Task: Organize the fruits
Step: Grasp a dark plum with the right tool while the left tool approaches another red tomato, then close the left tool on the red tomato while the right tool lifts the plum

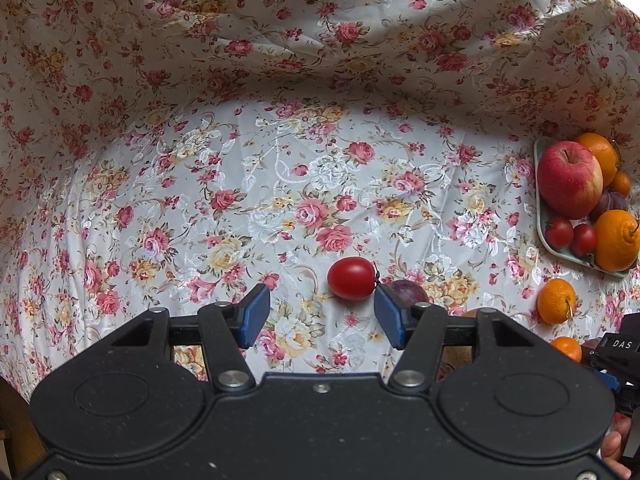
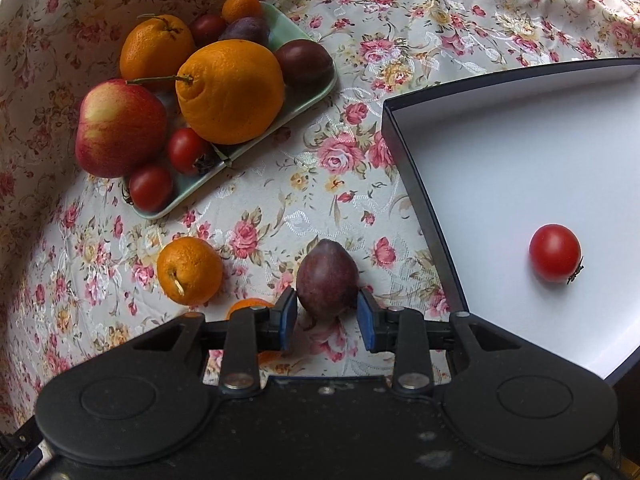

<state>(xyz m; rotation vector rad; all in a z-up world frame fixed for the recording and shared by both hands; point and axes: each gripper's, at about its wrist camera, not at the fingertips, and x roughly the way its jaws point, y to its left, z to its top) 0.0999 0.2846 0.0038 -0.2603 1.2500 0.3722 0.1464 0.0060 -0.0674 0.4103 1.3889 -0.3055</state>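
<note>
In the left wrist view, a red cherry tomato (image 1: 352,278) lies on the floral cloth just past my left gripper (image 1: 322,312). That gripper is open and empty. A dark plum (image 1: 410,290) peeks out behind its right finger. In the right wrist view, the same plum (image 2: 326,280) rests on the cloth between the tips of my right gripper (image 2: 328,318). The blue pads flank it closely on both sides, and I see no squeeze. A white box (image 2: 500,152) with a dark rim at the right holds one cherry tomato (image 2: 554,252).
A pale green plate (image 2: 308,102) carries an apple (image 2: 120,128), large oranges (image 2: 232,90), plums and cherry tomatoes. Two tangerines (image 2: 188,270) lie loose on the cloth near the right gripper, one half hidden by its finger. Cloth rises in folds behind.
</note>
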